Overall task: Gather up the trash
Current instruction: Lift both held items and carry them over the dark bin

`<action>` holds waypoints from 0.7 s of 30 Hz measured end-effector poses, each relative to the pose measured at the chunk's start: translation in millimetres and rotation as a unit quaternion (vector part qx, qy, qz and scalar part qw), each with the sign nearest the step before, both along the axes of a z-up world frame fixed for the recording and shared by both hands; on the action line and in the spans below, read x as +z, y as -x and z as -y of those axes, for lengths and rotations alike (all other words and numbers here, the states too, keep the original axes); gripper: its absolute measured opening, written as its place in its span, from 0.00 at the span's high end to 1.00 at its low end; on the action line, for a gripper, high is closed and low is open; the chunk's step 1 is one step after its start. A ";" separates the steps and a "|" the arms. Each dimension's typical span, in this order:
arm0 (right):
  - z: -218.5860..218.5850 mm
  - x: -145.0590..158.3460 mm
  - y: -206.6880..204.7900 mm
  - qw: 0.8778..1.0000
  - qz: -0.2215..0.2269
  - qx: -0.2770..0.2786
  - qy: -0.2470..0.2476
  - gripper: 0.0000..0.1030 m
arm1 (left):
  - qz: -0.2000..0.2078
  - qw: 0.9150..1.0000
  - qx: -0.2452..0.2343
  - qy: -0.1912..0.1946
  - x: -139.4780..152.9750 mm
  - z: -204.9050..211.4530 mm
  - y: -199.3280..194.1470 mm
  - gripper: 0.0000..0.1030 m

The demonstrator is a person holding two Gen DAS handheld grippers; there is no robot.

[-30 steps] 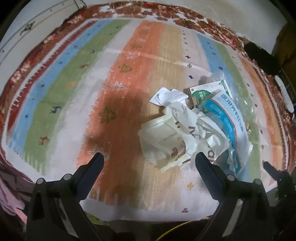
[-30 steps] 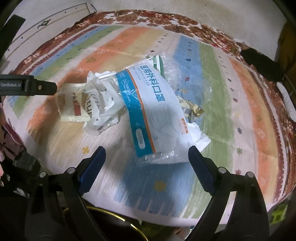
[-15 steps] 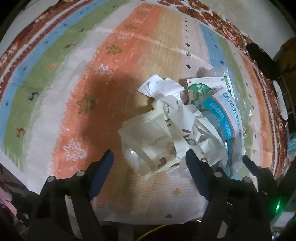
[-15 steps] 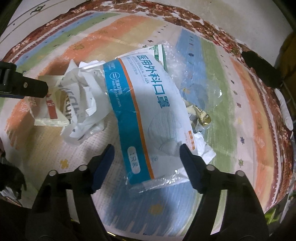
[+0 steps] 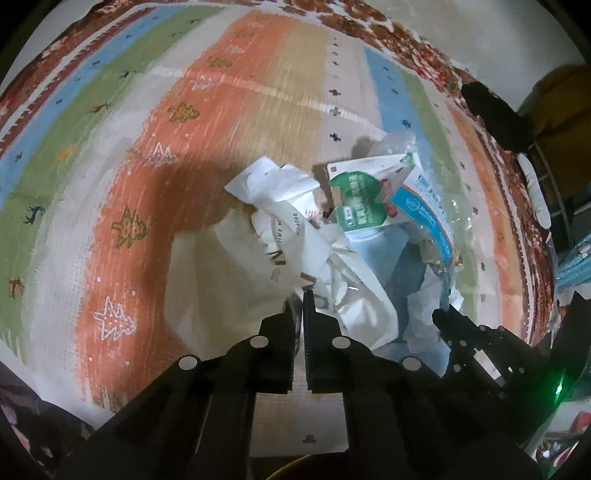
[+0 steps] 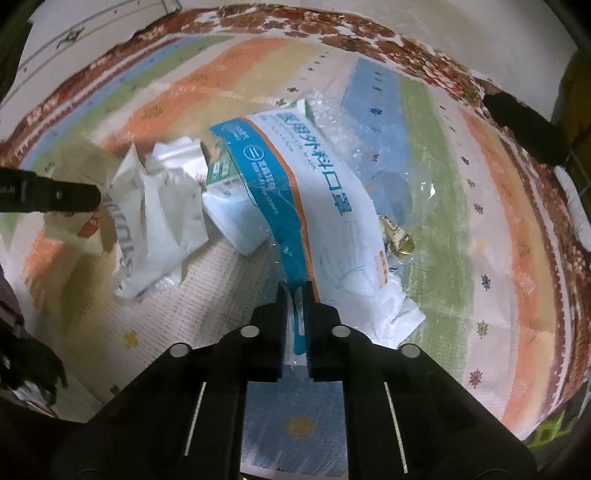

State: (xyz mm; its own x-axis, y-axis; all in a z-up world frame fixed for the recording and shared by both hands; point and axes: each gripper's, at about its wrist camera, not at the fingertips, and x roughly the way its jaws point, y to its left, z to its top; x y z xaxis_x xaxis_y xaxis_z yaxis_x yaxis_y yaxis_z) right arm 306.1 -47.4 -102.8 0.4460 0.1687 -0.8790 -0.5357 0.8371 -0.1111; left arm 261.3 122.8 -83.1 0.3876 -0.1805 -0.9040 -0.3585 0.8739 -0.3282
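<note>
A heap of trash lies on a striped cloth. My left gripper (image 5: 300, 299) is shut on a crumpled white paper bag (image 5: 291, 236) with brown lettering, at the heap's near left edge; the bag also shows in the right wrist view (image 6: 155, 218). My right gripper (image 6: 295, 291) is shut on the near end of a blue and white mask packet (image 6: 314, 206). In the left wrist view the packet (image 5: 424, 199) lies at the right beside a green and white pouch (image 5: 360, 199). Clear plastic film (image 6: 391, 155) and a gold foil scrap (image 6: 397, 240) lie under and beside the packet.
The striped cloth (image 5: 184, 110) covers the whole surface, with a red patterned border (image 6: 332, 26) at the far edge. A black object (image 6: 524, 129) lies at the far right edge. The left gripper's finger (image 6: 48, 194) enters the right wrist view from the left.
Both grippers moved forward and down to the heap and closed. The left one shut on the white paper bag, the right one shut on the mask packet's near end.
</note>
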 end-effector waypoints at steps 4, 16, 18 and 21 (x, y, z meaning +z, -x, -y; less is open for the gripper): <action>11.6 9.0 -4.2 1.000 -0.003 -0.011 -0.020 0.99 | 0.014 1.000 0.000 -0.014 10.6 -3.1 3.6 0.98; 42.9 43.2 -8.2 0.995 -0.023 -0.033 -0.090 1.00 | 0.018 0.999 0.021 0.018 14.4 -12.3 7.8 0.99; 47.7 48.7 -6.1 0.994 -0.028 -0.037 -0.101 1.00 | 0.029 0.999 0.020 0.029 21.7 -9.8 10.3 0.99; 52.6 53.9 -1.5 0.993 -0.030 -0.040 -0.107 1.00 | 0.043 0.998 0.010 0.034 29.9 -2.2 14.0 0.99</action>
State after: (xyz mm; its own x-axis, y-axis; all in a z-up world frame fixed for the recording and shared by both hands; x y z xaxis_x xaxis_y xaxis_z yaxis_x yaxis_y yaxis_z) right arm 307.6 -100.0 -48.9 0.4132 0.3201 -0.8526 -0.4669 0.8782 0.1034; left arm 247.3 125.0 -53.2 0.4681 -0.2313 -0.8529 -0.3436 0.8416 -0.4168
